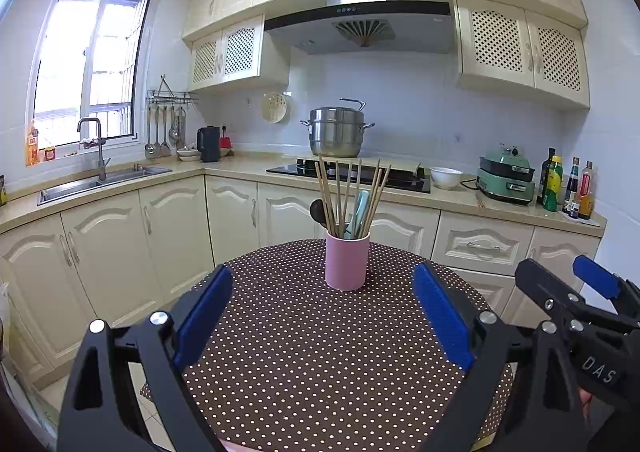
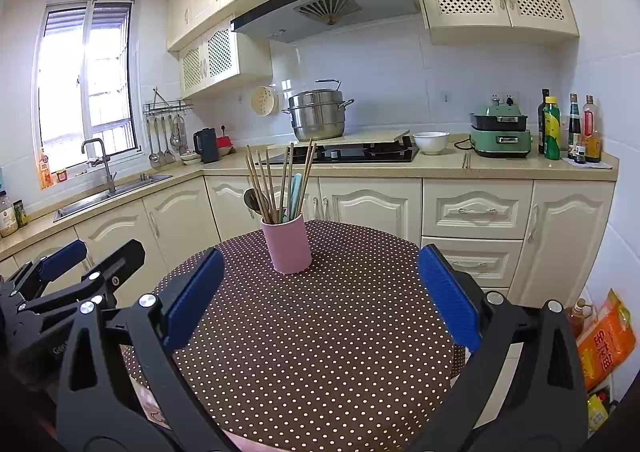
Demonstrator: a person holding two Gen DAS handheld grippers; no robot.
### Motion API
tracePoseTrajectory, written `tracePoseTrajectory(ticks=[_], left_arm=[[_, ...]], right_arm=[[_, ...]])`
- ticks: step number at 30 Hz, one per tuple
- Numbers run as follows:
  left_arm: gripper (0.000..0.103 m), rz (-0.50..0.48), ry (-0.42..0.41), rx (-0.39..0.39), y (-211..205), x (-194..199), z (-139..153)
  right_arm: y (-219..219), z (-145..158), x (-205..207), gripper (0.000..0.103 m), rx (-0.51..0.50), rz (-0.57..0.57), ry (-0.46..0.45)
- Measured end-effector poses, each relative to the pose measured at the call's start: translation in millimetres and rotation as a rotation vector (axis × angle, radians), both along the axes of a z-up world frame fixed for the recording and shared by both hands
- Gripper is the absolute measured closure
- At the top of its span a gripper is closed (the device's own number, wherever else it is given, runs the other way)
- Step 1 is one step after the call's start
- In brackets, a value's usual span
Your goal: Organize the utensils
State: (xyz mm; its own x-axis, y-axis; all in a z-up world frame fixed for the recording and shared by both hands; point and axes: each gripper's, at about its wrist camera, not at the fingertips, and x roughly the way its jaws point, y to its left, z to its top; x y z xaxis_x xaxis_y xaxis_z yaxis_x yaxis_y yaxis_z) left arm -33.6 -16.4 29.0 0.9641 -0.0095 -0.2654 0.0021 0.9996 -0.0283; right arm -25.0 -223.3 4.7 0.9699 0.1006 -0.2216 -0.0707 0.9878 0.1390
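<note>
Left jaws: the left gripper (image 1: 324,316) has its jaws spread wide, holding nothing.
Right jaws: the right gripper (image 2: 320,296) likewise gapes, empty.
Between the jaws: bare dotted cloth of the counter (image 1: 320,364).
Ahead of the jaws: the pink holder (image 1: 347,261) stands upright, well clear of both.
In the holder: chopsticks (image 1: 340,192), a dark spoon (image 1: 318,209), a pale blue utensil (image 1: 360,208).
</note>
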Motion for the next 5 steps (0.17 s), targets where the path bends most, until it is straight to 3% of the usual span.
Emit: tracePoseTrajectory(ticks=[5], left_arm=[[0.013,0.009,0.004,0.009,-0.3,1.4,-0.5]], right_arm=[[1.4,-1.0,1.8,0.007,-0.003,0.002,0.009]])
